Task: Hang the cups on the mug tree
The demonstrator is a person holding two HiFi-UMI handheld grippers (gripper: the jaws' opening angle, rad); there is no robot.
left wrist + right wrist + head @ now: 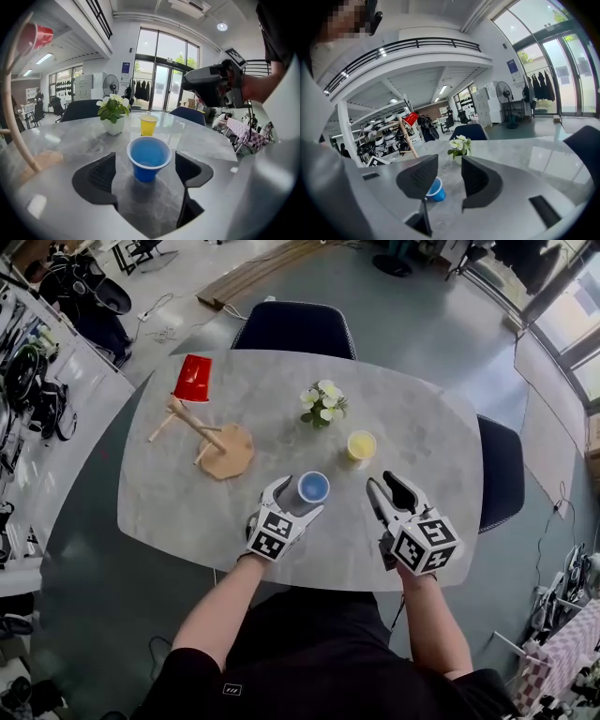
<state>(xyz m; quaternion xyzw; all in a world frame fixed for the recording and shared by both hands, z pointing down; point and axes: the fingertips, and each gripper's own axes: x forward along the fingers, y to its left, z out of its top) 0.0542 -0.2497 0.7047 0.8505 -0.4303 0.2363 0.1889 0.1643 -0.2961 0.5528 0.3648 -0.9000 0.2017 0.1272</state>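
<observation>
Over the table [422, 427] our right gripper [386, 486] was open, our left gripper [298, 499] open around the blue cup [313, 487]; a bump could tip it.

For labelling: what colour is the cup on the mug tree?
Red plastic cup; clearest in head view.

Grey stone-patterned table [422, 427] with rounded corners. Standing directly on it are a wooden mug tree [230, 451] at left, a small pot of white flowers [323, 405] near centre, a yellow cup [361, 446] near the pot, and a blue cup [313, 488] upright toward the near edge. No item touches another.
</observation>
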